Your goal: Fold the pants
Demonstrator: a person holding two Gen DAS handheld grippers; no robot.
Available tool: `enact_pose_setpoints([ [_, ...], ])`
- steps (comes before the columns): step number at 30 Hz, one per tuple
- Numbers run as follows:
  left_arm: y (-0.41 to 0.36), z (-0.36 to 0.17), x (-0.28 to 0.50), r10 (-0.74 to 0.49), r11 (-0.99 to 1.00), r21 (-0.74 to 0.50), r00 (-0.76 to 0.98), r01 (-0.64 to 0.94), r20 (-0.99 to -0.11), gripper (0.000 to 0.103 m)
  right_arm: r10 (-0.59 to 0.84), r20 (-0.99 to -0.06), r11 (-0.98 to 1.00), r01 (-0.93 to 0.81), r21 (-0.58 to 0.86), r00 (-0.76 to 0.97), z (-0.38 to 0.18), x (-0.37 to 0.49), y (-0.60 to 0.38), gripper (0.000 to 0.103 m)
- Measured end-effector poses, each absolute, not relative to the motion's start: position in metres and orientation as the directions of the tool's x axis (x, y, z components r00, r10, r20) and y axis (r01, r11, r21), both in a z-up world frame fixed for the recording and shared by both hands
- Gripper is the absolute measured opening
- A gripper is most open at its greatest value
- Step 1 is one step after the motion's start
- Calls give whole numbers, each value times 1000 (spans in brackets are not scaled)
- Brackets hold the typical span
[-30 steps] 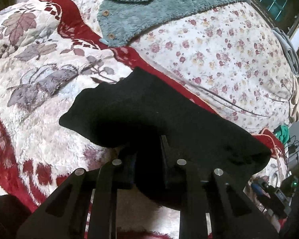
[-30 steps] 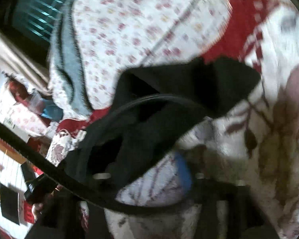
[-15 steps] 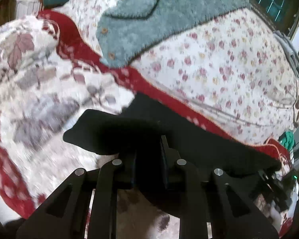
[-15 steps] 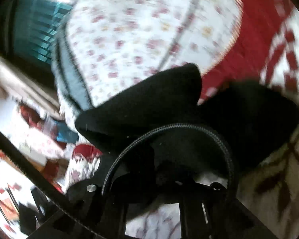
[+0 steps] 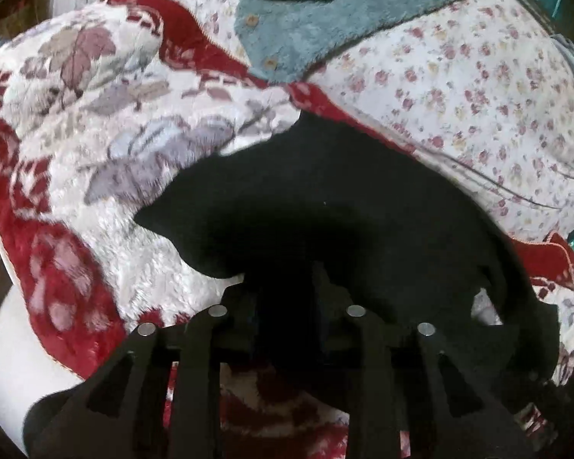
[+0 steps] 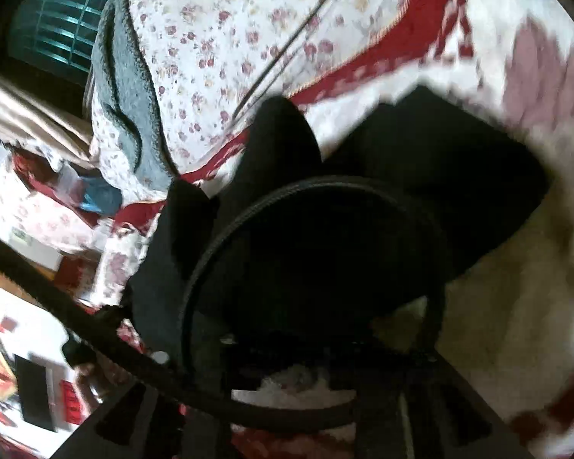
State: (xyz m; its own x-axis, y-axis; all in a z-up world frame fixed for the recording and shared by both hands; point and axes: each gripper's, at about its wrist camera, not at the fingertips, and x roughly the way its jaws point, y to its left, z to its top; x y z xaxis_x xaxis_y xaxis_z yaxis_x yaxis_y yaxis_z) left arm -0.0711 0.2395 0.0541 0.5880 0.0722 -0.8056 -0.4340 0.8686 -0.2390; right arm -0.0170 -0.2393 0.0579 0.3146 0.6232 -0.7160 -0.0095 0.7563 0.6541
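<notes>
The black soft-fabric pants [image 5: 325, 206] lie bunched in a dark heap on a plush red-and-white blanket with a grey leaf pattern [image 5: 95, 122], which covers a bed; past the heap lies a white quilt with small pink flowers [image 5: 459, 76], and a teal-grey fleece garment with buttons [image 5: 325, 23] rests on that quilt. In the left wrist view, the left hand-held gripper [image 5: 287, 290] reaches into the near edge of the pants; black cloth sits between its two fingers and drapes over the tips, and the jaws are opening, so whether the pads press on the fabric cannot be told, since everything there is black on black. In the right wrist view, the right hand-held gripper [image 6: 317, 348] is likewise buried under a fold of the pants [image 6: 421, 199], with cloth lying over and between its fingers; its jaws are also opening, and the grip itself is hidden by the dark fabric. A black ribbed cable [image 6: 248, 214] loops across that view in front of the pants. The picture from the right is blurred.
</notes>
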Motion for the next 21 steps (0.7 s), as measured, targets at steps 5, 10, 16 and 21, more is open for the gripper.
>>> enact_pose_setpoints([
  [5, 236, 82, -81, 116, 878, -202, 603, -433, -789, 28, 642, -698, 753, -91, 652, 317, 90, -25, -250, 43],
  [10, 224, 112, -90, 158, 905, -146, 634, -400, -757, 28, 603, -731, 791, -121, 600, 320, 103, -30, -251, 45],
  [16, 227, 140, -106, 173, 912, -140, 671, -385, -721, 52, 554, -765, 832, -242, 499, 328, 117, -32, -235, 53],
  [21, 198, 145, -94, 104, 944, -146, 687, -296, -720, 52, 376, -854, 898, -369, 240, 361, 109, -28, -202, 53],
])
